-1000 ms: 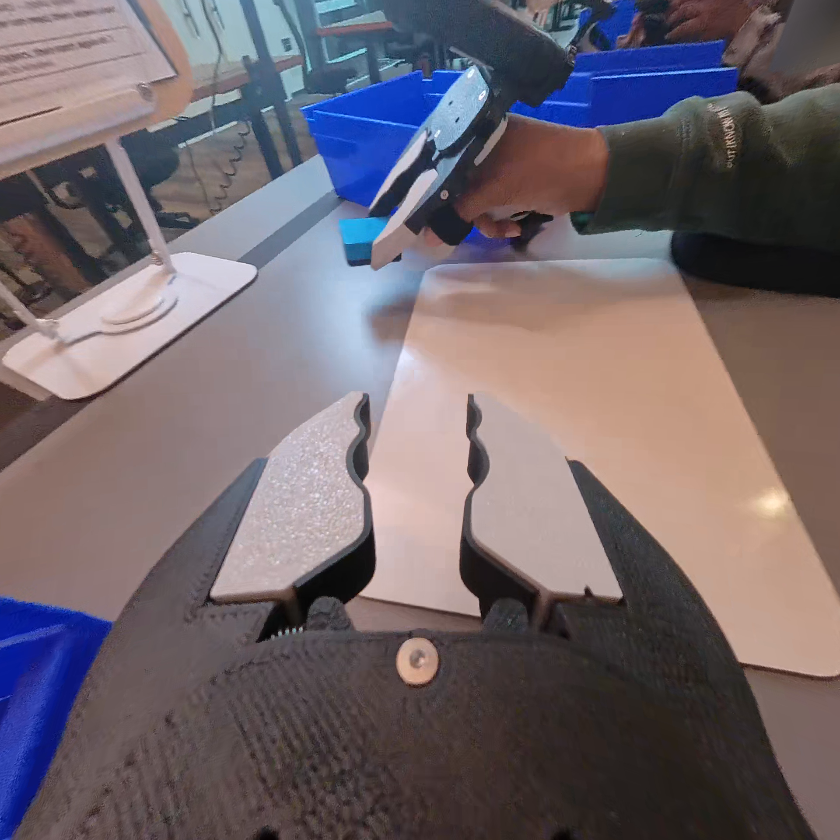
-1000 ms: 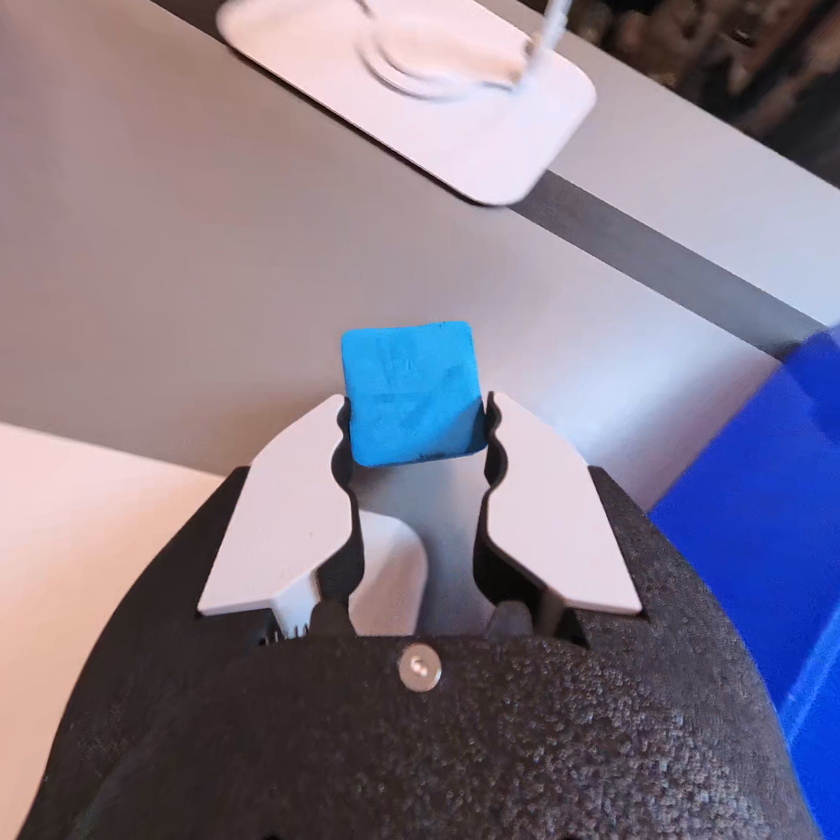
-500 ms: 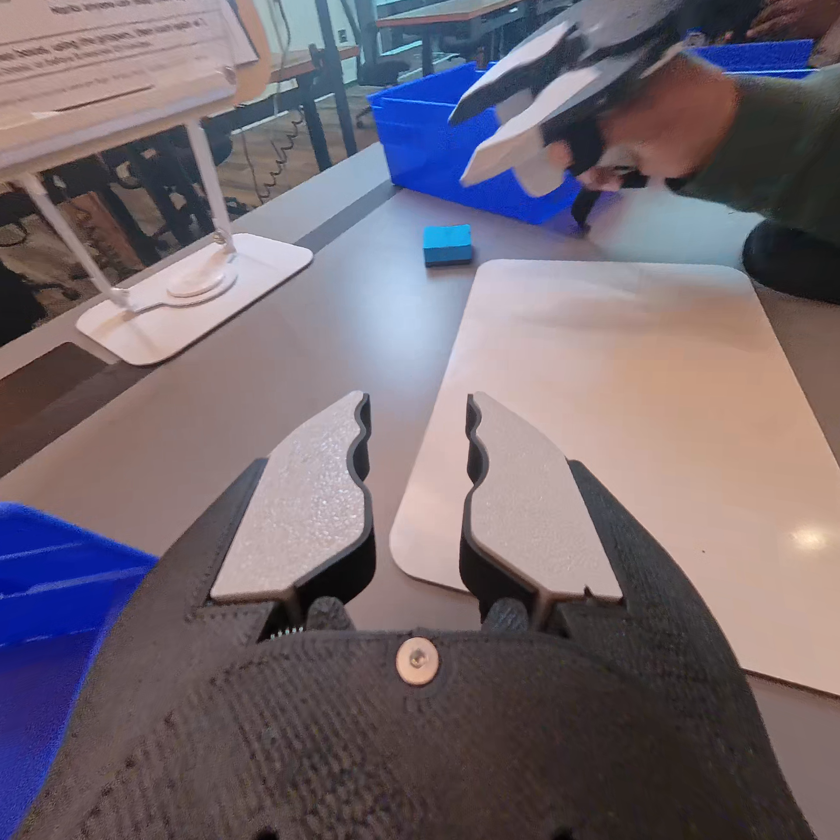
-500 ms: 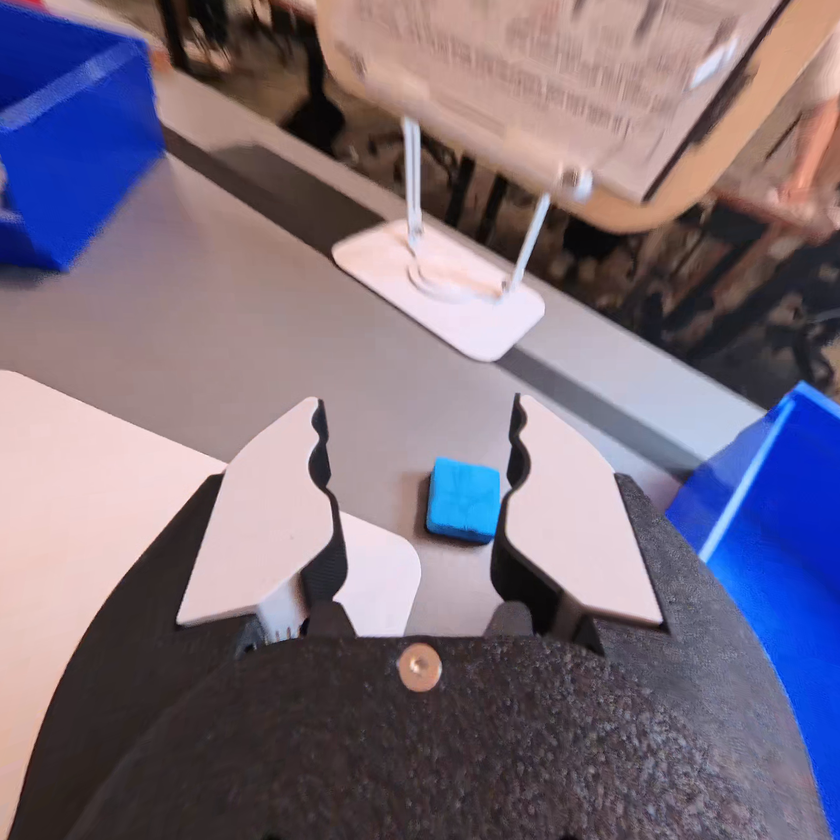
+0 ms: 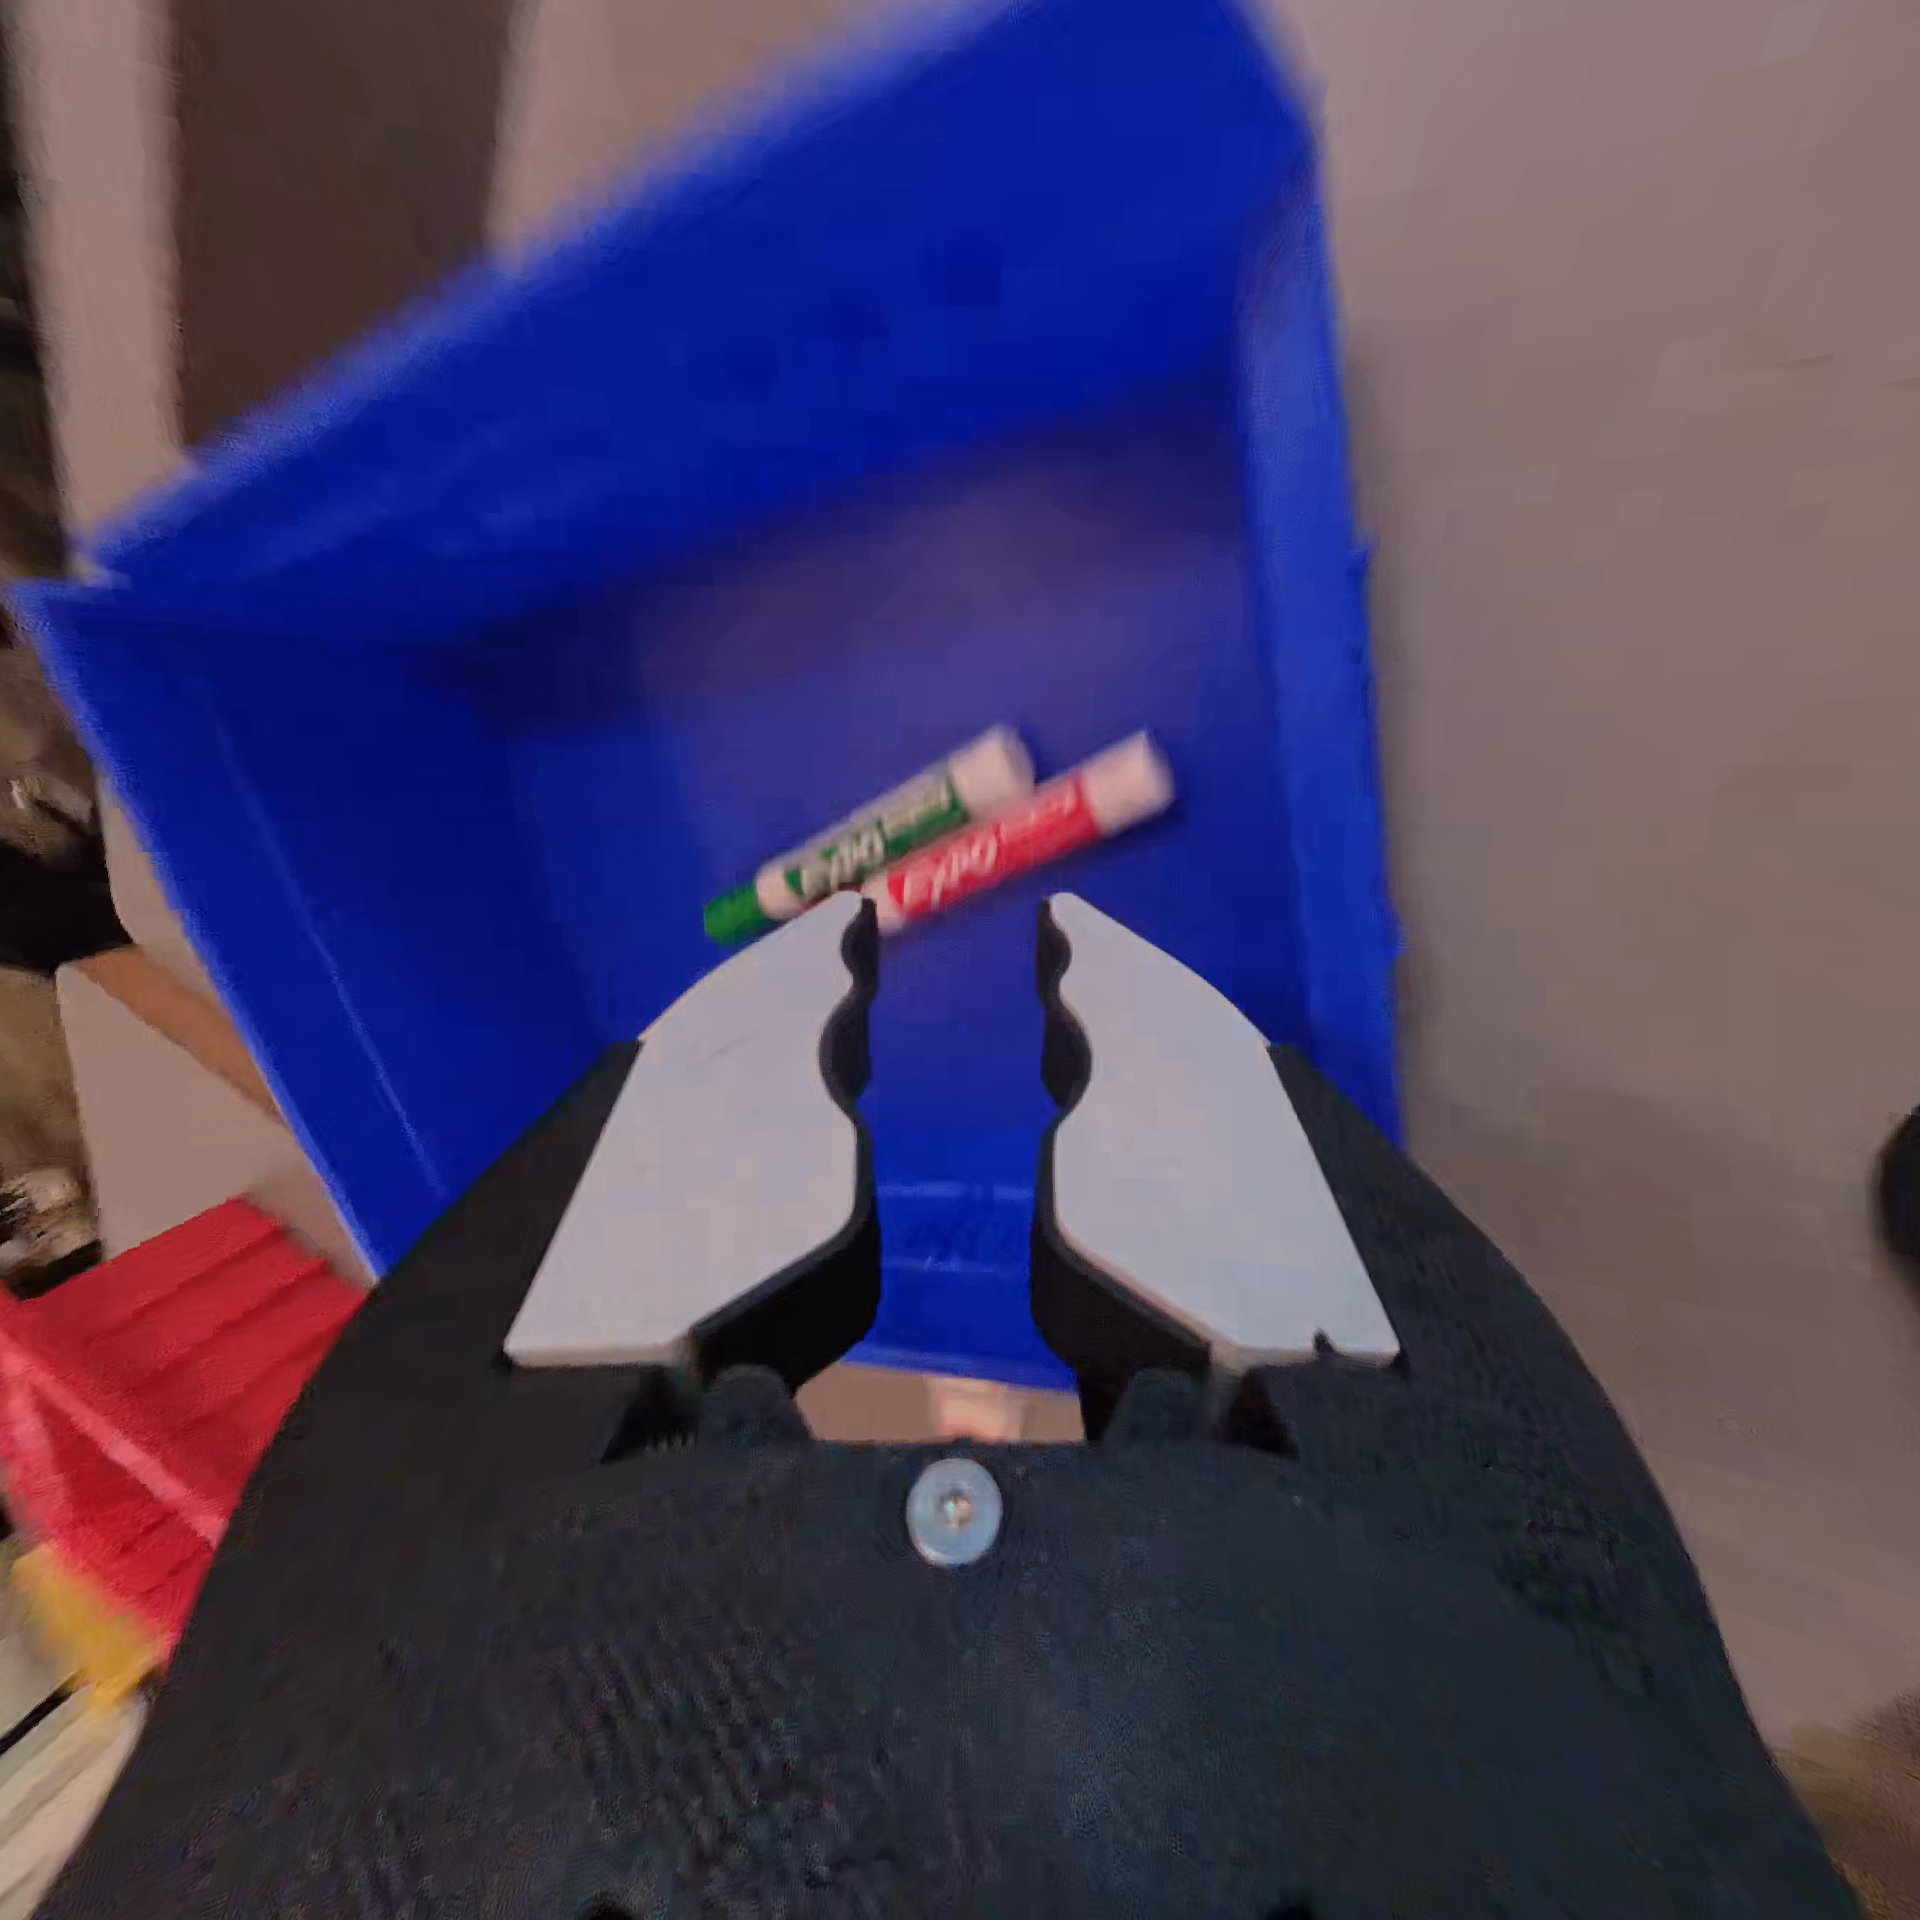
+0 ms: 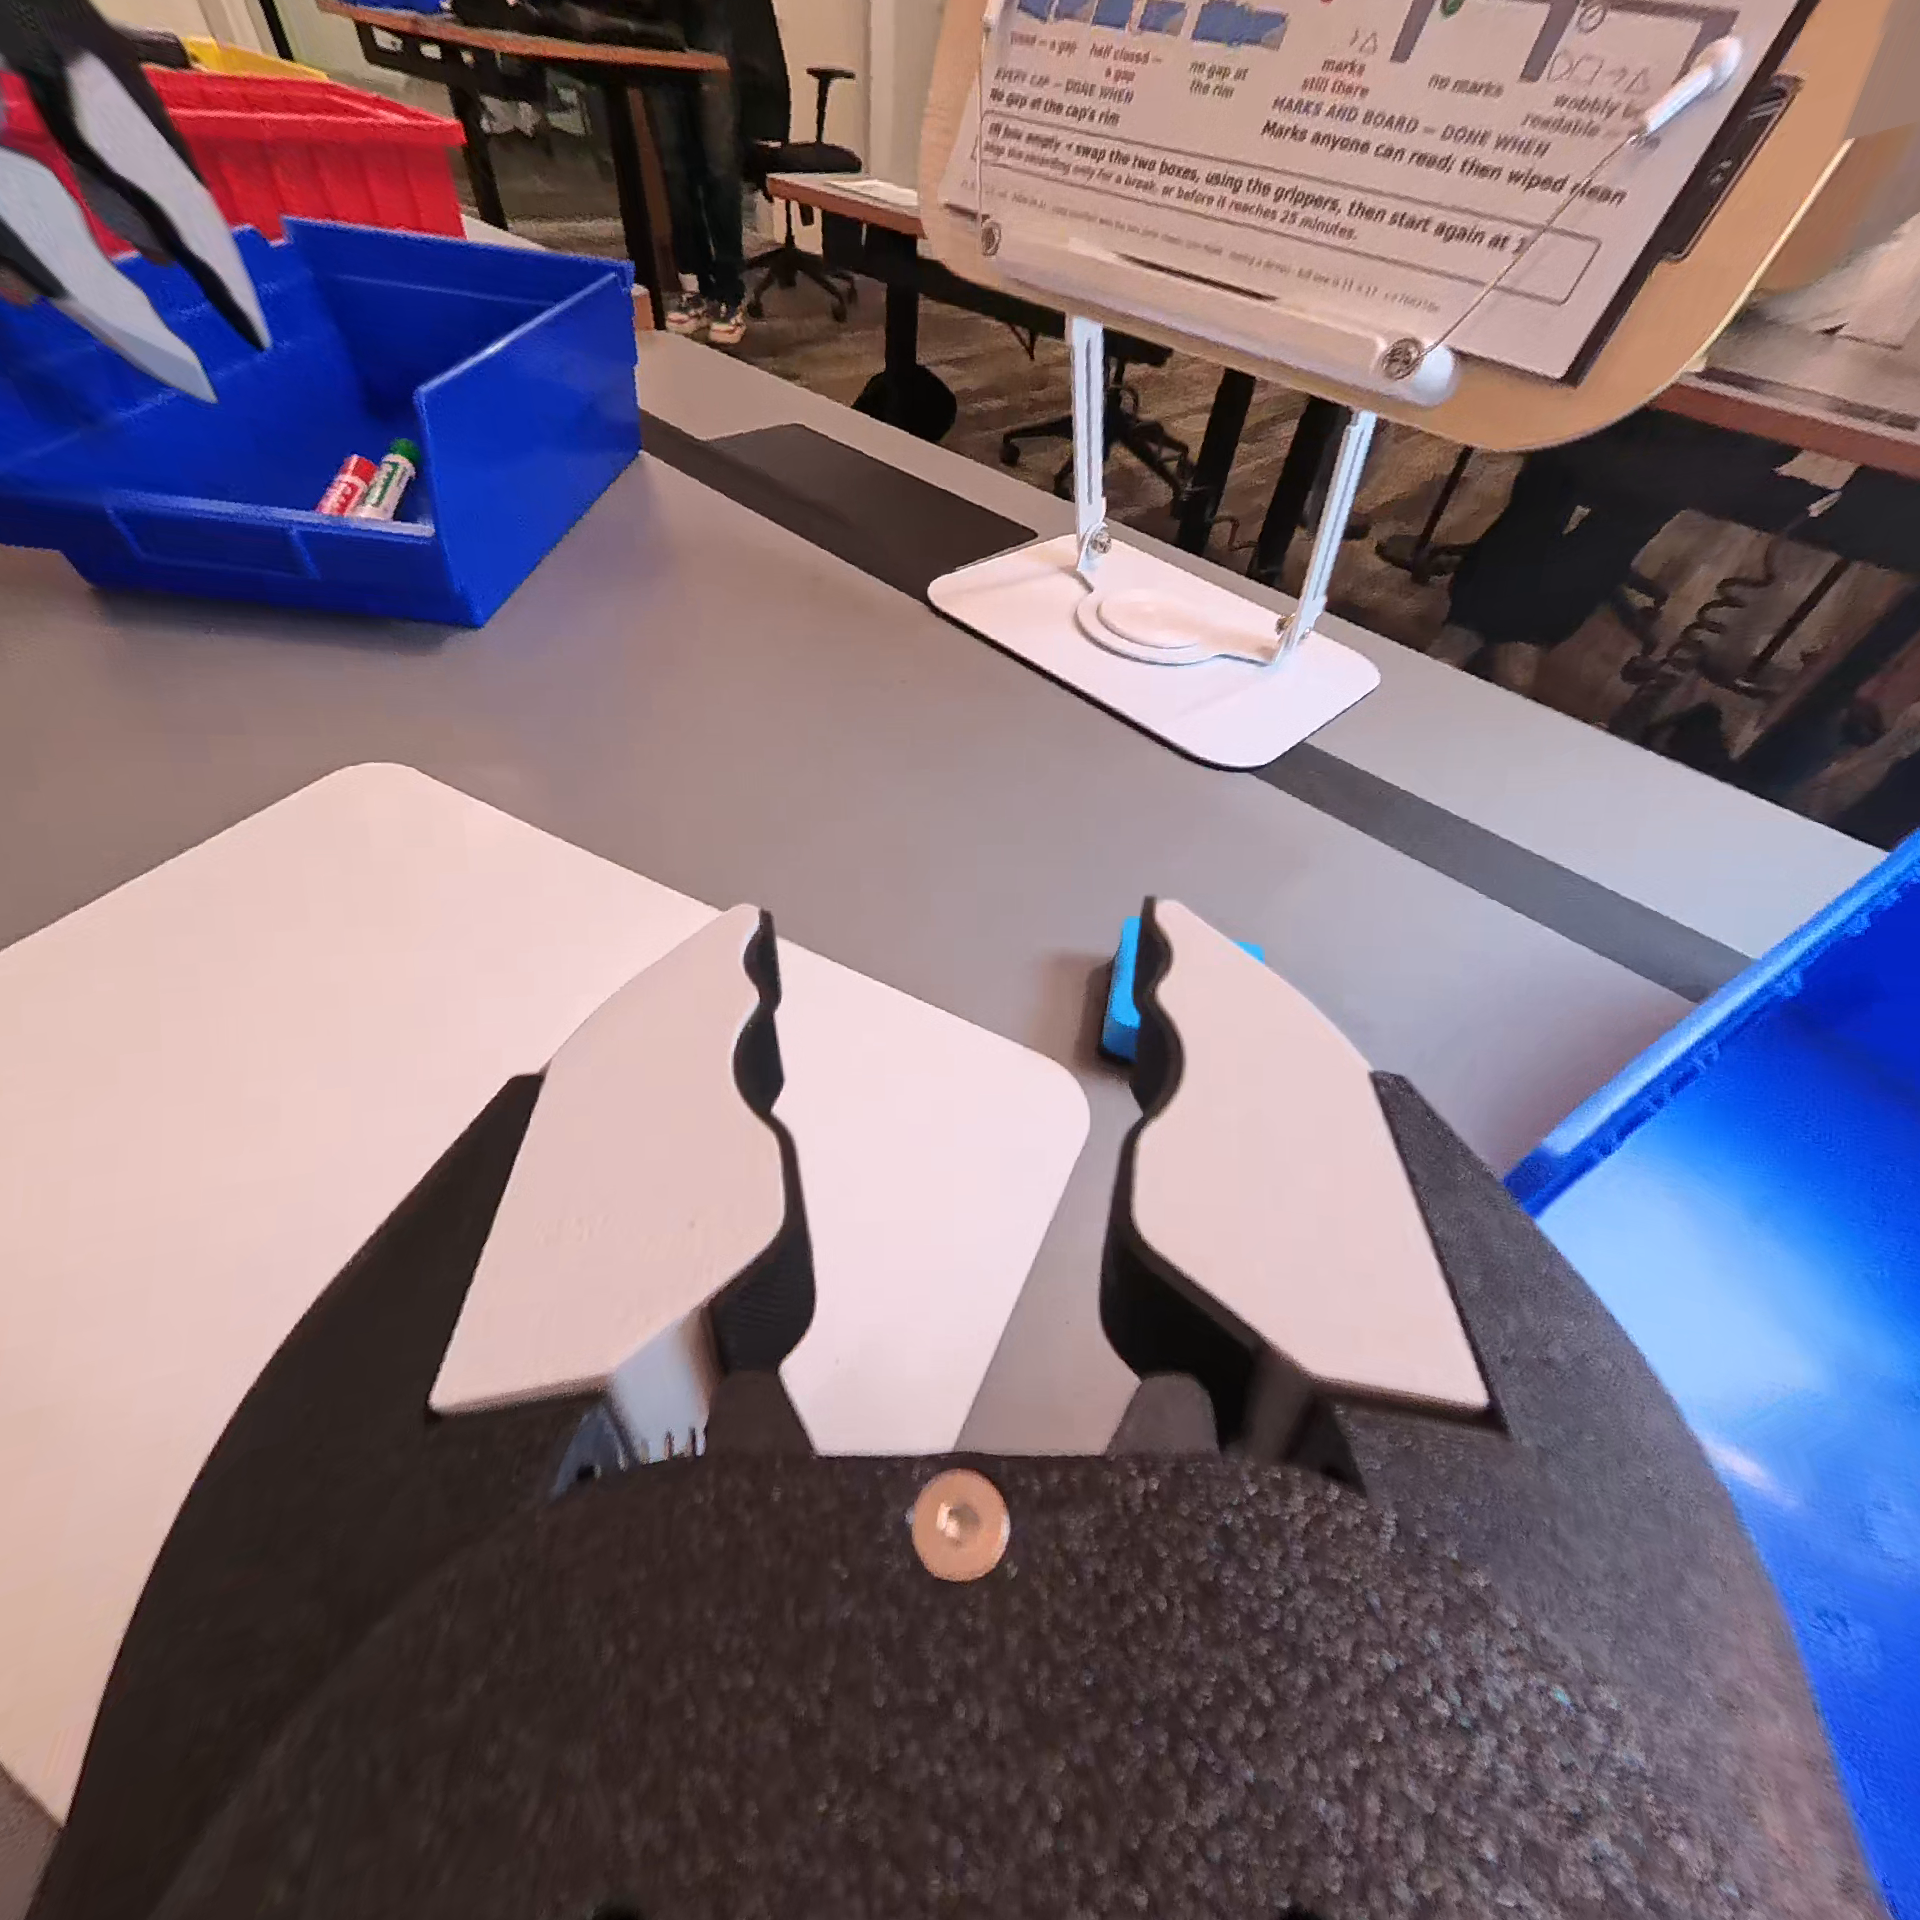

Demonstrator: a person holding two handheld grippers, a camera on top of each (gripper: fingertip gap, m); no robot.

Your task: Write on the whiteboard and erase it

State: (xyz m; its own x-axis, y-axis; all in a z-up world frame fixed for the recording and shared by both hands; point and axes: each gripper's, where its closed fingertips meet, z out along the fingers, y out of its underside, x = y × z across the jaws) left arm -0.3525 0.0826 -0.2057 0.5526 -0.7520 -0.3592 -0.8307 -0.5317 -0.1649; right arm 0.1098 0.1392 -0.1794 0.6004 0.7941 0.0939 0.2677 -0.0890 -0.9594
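We hold the left gripper (image 5: 951, 909), jaws apart and empty, above an open blue plastic bin (image 5: 436, 665) on the far left, containing a green marker (image 5: 873, 831) beside a red marker (image 5: 1023, 836). Right gripper (image 6: 956, 914): jaws wide, empty, over the white rounded whiteboard (image 6: 260, 987) on the grey counter (image 6: 727, 727). Small blue block eraser (image 6: 1120, 1008) lies just right of the board.

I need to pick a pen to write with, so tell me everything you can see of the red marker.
The red marker lies flat on the floor of the blue bin, side by side with a green marker, apparently touching it. Its barrel is white with a red printed band and a white end; the other end is hidden behind a finger of the open left gripper, which hovers above without touching. The picture is blurred, so finer detail is unclear.
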